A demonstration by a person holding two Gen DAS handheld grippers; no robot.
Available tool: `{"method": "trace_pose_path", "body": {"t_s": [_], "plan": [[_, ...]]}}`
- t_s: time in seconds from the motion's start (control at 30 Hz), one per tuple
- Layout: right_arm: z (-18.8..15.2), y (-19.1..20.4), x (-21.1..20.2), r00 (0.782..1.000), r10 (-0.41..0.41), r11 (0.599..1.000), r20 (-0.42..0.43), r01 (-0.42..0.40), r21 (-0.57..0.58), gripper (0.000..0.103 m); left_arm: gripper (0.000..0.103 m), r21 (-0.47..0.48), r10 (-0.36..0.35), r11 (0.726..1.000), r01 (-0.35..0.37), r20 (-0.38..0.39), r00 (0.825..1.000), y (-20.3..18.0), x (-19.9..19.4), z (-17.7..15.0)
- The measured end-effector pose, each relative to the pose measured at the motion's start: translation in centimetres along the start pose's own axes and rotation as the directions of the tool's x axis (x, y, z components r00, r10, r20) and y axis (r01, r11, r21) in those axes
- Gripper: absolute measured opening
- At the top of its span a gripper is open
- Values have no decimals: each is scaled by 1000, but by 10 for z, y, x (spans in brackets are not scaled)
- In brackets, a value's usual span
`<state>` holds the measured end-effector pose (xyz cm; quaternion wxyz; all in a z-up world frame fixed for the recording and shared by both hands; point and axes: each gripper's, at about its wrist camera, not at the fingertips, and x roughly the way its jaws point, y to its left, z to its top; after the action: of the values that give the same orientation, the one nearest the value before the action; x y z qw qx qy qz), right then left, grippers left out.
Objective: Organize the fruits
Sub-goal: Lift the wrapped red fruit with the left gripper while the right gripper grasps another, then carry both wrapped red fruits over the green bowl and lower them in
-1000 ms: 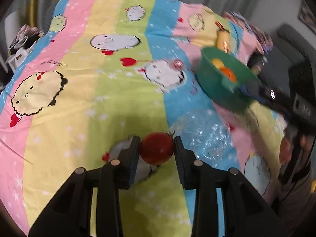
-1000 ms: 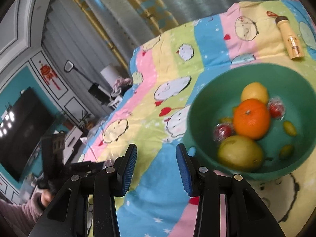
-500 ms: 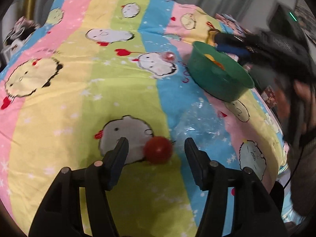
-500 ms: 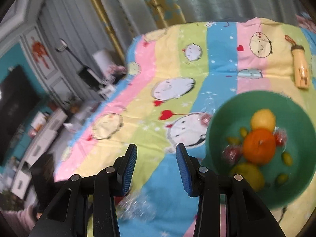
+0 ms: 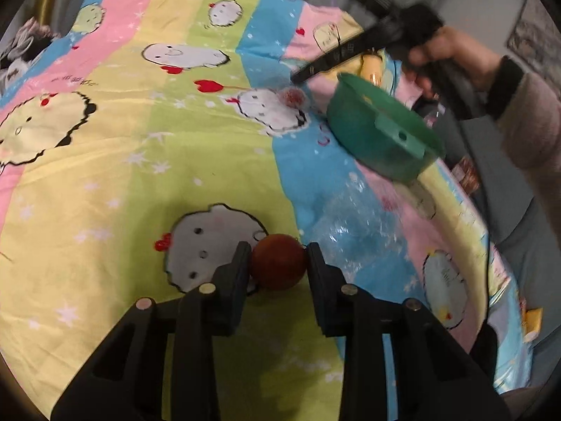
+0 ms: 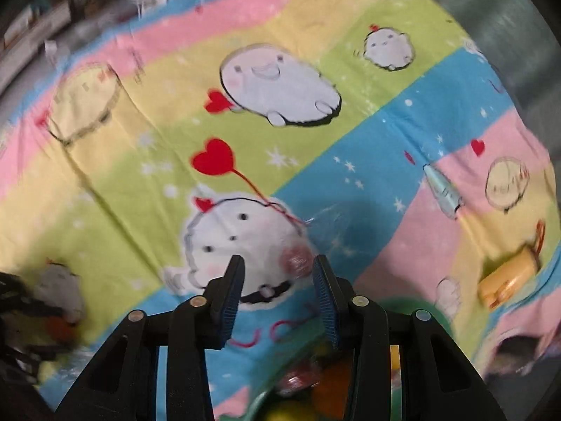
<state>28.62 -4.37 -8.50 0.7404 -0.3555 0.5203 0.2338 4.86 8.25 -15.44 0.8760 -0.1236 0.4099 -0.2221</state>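
— Biggest thing first?
— Striped cartoon bedsheet (image 5: 147, 161) over the bed, filling both views: pink, yellow, green and blue bands, printed with round white creatures and red hearts.
— Next down?
— Green bowl (image 5: 378, 137) on the sheet, toward the right of the left wrist view, tilted so the rim faces away. Only a sliver of it at the bottom of the right wrist view, with blurred fruit inside, something orange among it.
— And beside that?
— Crumpled clear plastic (image 5: 350, 224) lying flat on the blue band, between bowl and left hand-held gripper (image 5: 278, 263).
— State of that one?
— Jaws just closing, now pressed on a red tomato (image 5: 278, 261) from both sides, right at the sheet's surface.
— The other?
— Right hand-held gripper (image 6: 277, 280) pointing steeply down at the sheet, jaws parted, nothing between the pads. Just beyond the right fingertip, a small red fruit in clear wrap (image 6: 296, 258), resting on a printed white creature, near the bowl.
— Anything smaller?
— Yellow bottle (image 6: 508, 277) lying on its side, past the bowl.
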Motion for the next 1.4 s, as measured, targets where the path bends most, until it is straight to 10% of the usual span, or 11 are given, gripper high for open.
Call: {"method": "trace_pose_path", "body": {"t_s": [0.43, 0.73, 0.87, 0.97, 1.23, 1.4], "plan": [[13, 7, 62, 965, -146, 969, -217, 96, -227, 41, 32, -117, -5, 993, 21, 131, 991, 37, -46, 15], [5, -4, 52, 988, -127, 987, -93, 117, -109, 29, 32, -104, 1, 995, 12, 128, 992, 30, -44, 19], [-6, -12, 14, 995, -31, 998, 92, 26, 57, 29, 32, -108, 28, 994, -14, 129, 991, 26, -47, 21], [-23, -8, -24, 967, 66, 986, 247, -101, 132, 29, 31, -111, 33, 994, -18, 134, 990, 21, -50, 24], [-107, -2, -106, 805, 214, 892, 554, -392, 225, 29, 32, -64, 5, 998, 4, 145, 989, -8, -57, 35], [-151, -18, -120, 794, 155, 871, 588, -391, 298, 29, 32, -14, -17, 1000, 20, 149, 989, -35, -57, 45]]}}
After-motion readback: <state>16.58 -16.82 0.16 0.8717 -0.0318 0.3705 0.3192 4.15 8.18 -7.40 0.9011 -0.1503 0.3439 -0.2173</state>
